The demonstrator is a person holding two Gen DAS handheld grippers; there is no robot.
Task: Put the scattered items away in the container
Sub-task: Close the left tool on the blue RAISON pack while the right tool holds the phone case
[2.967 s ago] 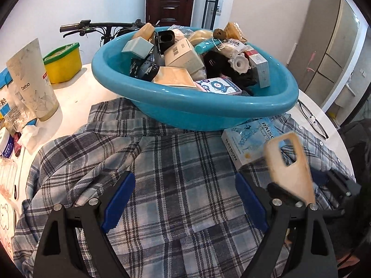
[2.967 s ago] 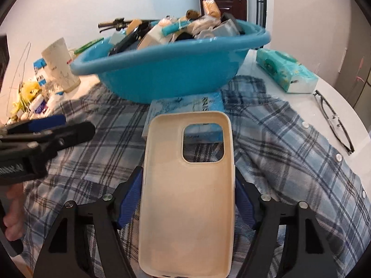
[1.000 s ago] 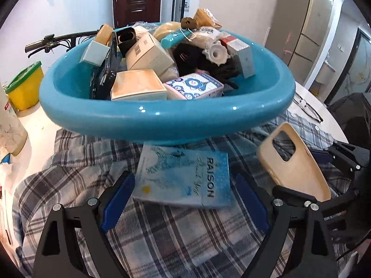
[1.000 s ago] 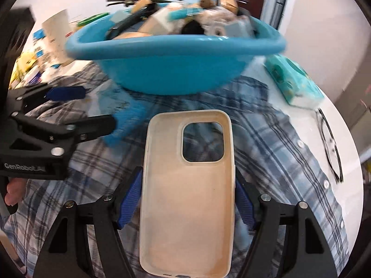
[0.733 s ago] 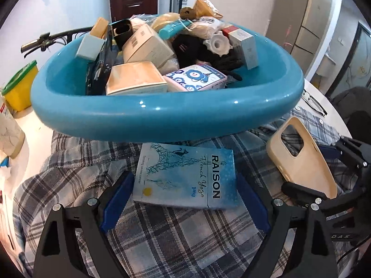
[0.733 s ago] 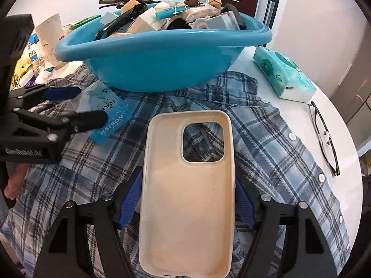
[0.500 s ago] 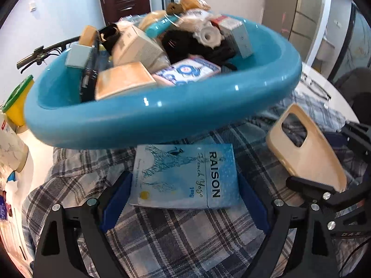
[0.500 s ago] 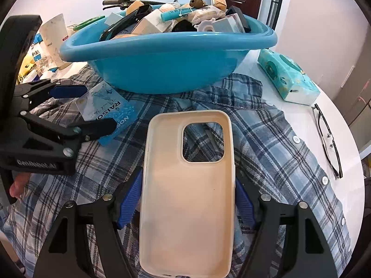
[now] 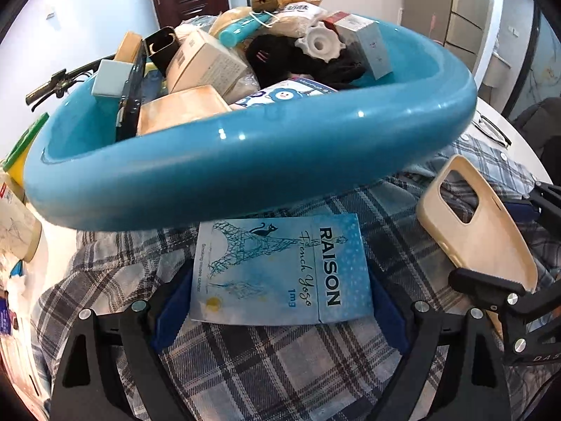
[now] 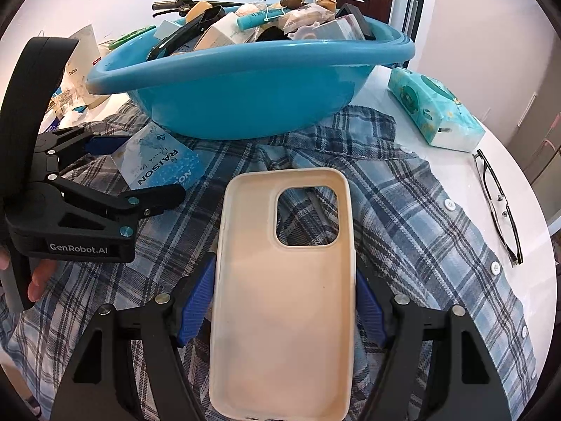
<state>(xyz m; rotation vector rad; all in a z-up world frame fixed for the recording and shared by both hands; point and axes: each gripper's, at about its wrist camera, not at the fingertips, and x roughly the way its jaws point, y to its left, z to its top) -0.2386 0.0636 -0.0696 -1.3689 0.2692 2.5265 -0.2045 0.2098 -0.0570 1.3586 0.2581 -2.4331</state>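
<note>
So the right tongs were clamped on one cream phone case, blue pads pressed to both long sides. Its long axis ran 6 to 12 in the right wrist view, camera cutout end pointing toward 12 at the blue basin, open inner face up at the camera. In the left wrist view the same case showed at about 3 o'clock, tilted, cutout end up toward 11.

The left tongs were spread wide with one light blue packet sitting between the pads. The pads looked right at the packet's two side edges, but I couldn't tell for sure whether they were pressing, so I'd call them apart and straddling it. The packet lay flat on the plaid shirt, its printed name running 6 to 12 along its right edge, and its top edge sat just under the basin's near rim.

The basin was piled above its rim with boxes and odds and ends, so not much room inside. It sat on the shirt at 12 o'clock in both views. The shirt covered most of the white worktop. The open stretch was the shirt between the two tongs and over at 3 to 4 o'clock in the right view. Near the worktop's right edge: one tissue pack at 2 and one pair of glasses at 3.
</note>
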